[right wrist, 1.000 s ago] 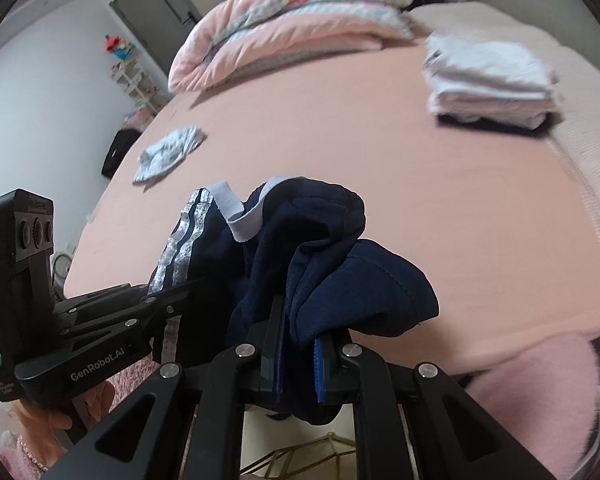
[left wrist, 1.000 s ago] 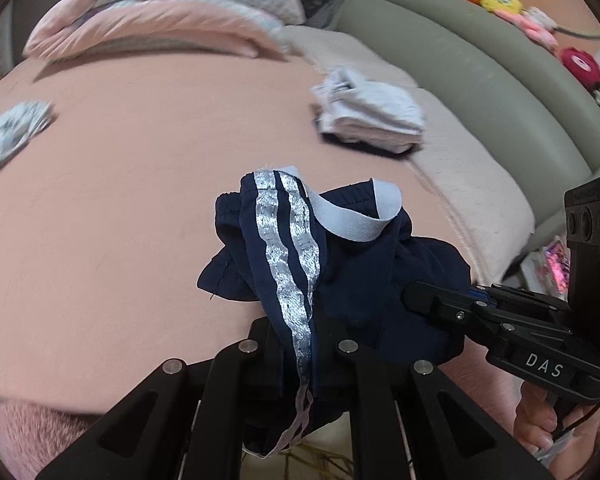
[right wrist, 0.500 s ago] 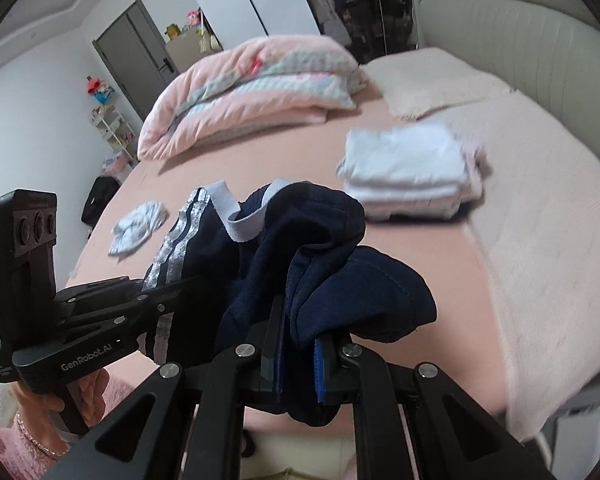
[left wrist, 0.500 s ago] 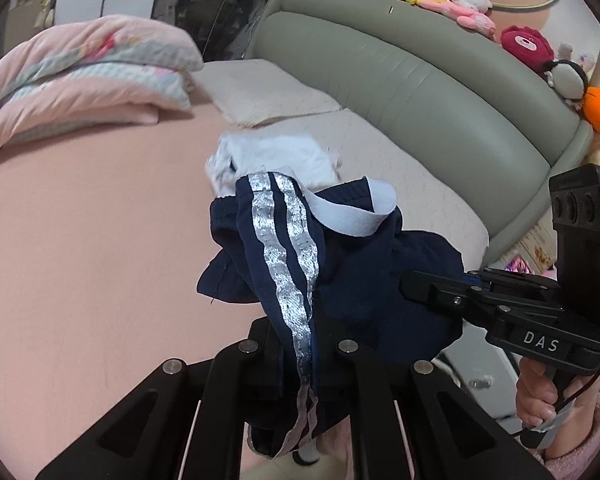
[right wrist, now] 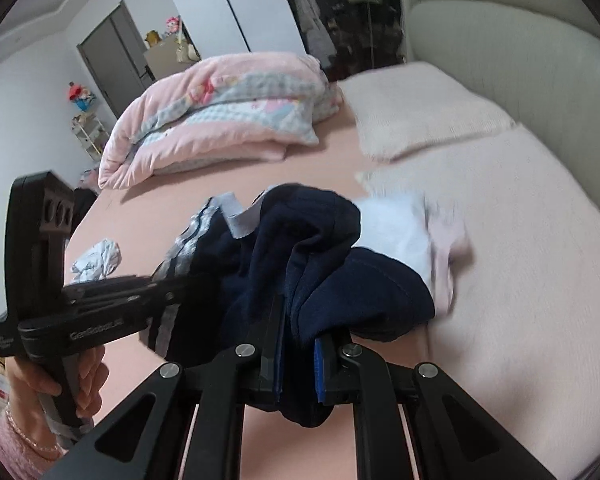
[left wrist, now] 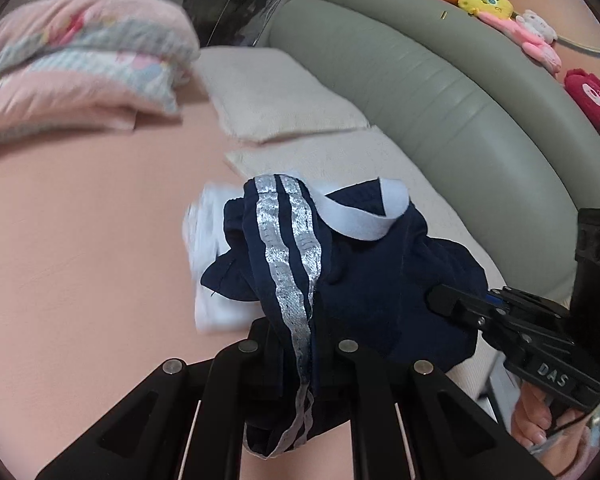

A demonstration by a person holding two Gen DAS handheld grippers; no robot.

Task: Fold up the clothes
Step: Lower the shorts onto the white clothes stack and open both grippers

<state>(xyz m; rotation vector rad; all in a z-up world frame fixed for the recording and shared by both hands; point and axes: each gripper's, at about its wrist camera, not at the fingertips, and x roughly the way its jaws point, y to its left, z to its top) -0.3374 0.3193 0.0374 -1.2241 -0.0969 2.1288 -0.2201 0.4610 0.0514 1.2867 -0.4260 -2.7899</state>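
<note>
While both grippers clamp the same navy garment (left wrist: 364, 280), it hangs bunched between them above the pink bed sheet (left wrist: 80, 240). The left gripper (left wrist: 296, 340) pinches the edge with the silver stripes (left wrist: 296, 264); the right gripper (right wrist: 300, 356) bites a thick plain fold. Just beyond the fingers, partly hidden by the garment, lies a blurred stack of white folded clothes (right wrist: 400, 232). A pink quilt (right wrist: 220, 120) sits farther ahead.
</note>
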